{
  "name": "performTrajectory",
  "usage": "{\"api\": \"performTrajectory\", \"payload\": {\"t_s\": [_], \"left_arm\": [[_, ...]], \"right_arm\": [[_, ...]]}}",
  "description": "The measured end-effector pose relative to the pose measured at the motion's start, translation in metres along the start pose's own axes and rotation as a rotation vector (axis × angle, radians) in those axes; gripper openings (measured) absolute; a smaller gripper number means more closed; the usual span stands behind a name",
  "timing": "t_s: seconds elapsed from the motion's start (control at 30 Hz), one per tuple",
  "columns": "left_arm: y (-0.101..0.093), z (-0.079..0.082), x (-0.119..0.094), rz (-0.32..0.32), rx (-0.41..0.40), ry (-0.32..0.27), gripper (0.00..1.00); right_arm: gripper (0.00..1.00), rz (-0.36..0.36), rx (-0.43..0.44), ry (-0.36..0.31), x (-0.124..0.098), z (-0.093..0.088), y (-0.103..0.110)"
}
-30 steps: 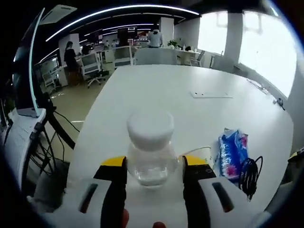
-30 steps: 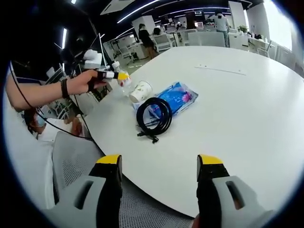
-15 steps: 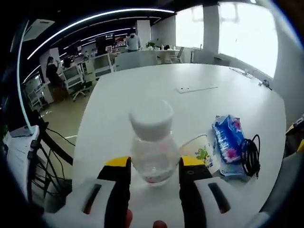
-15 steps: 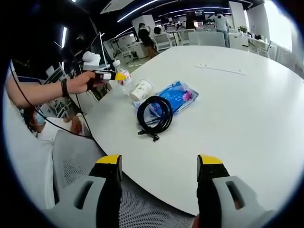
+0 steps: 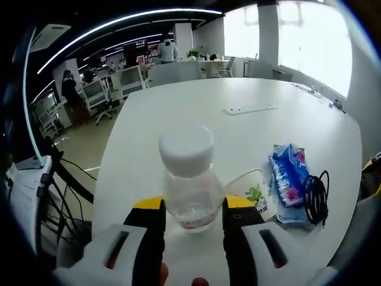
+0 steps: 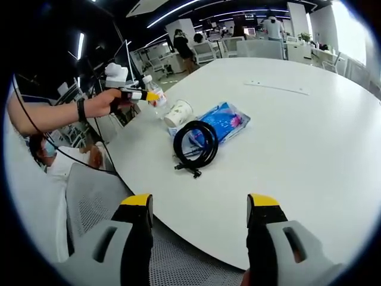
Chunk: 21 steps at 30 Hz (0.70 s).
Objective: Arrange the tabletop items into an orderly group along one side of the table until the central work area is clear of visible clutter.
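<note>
- Left tongs (image 5: 187, 210) are clamped on a small clear water bottle (image 5: 189, 185) with a white cap, yellow-tipped jaws pressed against both sides of its body. Bottle stands upright, near the desk edge at about 6 o'clock in the left gripper view.
- Same bottle (image 6: 155, 95) shows up in the right gripper view at around 10 o'clock, pinched in the left tongs (image 6: 149, 95) with the person's hand (image 6: 107, 102) and a dark wristband behind them.
- Right tongs (image 6: 199, 205) are spread wide with nothing between the jaws, hanging over the near edge of the white desk (image 6: 309, 143), well apart from all the items.
- Paper cup (image 6: 178, 113) with a green print lies on its side just beside the bottle. In the left gripper view only its rim (image 5: 253, 186) peeks out past the right jaw.
- Blue tissue pack (image 6: 219, 123) is next to the cup toward the middle of the desk; seen again in the left gripper view (image 5: 289, 180) at about 3 o'clock.
- Coiled black cable (image 6: 194, 145) lies partly on top of the tissue pack's near end, plug end trailing off onto the desk. Left gripper view has it (image 5: 315, 198) on the far side of the pack.
- A flat white strip (image 6: 278, 87) sits alone farther out on the desk, well apart from the cluster.
- Mesh chair (image 6: 89, 202) is tucked by the desk edge around 8 o'clock in the right gripper view.
- Office desks, chairs and a few people way in the background.
</note>
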<state>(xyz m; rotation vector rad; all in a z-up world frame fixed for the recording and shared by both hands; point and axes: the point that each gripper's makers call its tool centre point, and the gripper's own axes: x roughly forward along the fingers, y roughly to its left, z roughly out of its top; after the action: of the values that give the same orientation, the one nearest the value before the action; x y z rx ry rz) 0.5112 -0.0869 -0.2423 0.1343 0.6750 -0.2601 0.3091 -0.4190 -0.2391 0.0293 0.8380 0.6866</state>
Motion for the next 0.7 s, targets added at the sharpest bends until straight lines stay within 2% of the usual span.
{"api": "performTrajectory", "payload": {"t_s": [0.37,0.47,0.7], "left_arm": [[-0.001,0.002,-0.003,0.002,0.008,0.022,0.37],[-0.003,0.002,-0.010,0.003,-0.015,0.018,0.37],[-0.008,-0.004,-0.028,0.005,-0.011,0.011,0.38]], "right_arm": [[0.63,0.002,-0.006,-0.021,0.000,0.013,-0.006],[0.63,0.002,-0.005,-0.033,-0.001,0.016,-0.008],[0.63,0.001,-0.005,-0.048,-0.004,0.015,-0.009]]}}
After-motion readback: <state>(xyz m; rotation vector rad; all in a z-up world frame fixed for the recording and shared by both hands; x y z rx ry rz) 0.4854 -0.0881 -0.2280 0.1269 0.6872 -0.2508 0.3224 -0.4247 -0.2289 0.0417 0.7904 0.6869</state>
